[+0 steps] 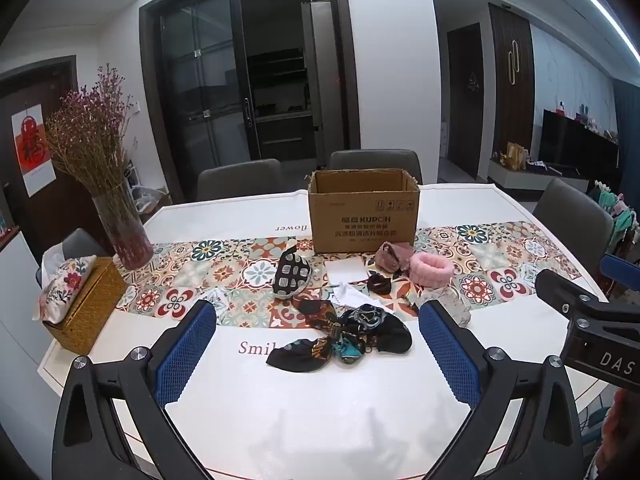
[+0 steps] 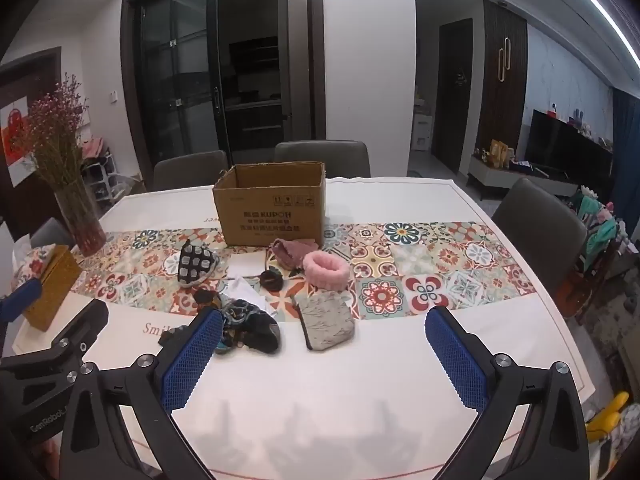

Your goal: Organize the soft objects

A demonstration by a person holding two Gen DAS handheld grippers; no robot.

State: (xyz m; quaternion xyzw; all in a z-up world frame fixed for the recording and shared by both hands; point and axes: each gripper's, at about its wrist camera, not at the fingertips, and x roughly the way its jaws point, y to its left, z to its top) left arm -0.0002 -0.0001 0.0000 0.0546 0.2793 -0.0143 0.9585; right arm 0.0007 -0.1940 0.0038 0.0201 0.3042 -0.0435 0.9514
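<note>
Straight ahead of the left hand-held gripper (image 1: 318, 344), whose blue-padded fingers stand wide apart and hold nothing, a tangle of dark patterned cloths (image 1: 340, 338) lies on the white surface (image 1: 320, 420), right between the fingertips in that view. Beyond the tangle, further forward, sit a black-and-white checked pouch (image 1: 290, 276), a white folded cloth (image 1: 346, 274), a small dark scrunchie (image 1: 379, 283), a dusty-pink cloth (image 1: 392, 256) and a fluffy pink headband (image 1: 432, 268), all on the tiled-pattern runner (image 1: 224, 276). Behind them stands an open cardboard box (image 1: 362, 212), upright, with the dusty-pink cloth just at its foot. Far to the left of this hand-held gripper are a glass vase of dried flowers (image 1: 120, 232) and a woven tissue box (image 1: 84, 308). The right hand-held gripper (image 2: 324, 340) is also spread wide and empty; a grey fabric pouch (image 2: 326, 320) lies ahead between its fingers, near the left one, while the dark cloths (image 2: 248, 326) are partly hidden behind its left fingertip. Part of the left hand-held gripper's black body crosses the lower left of the right view. Grey chairs (image 2: 536, 232) ring the far and right edges of the surface.
</note>
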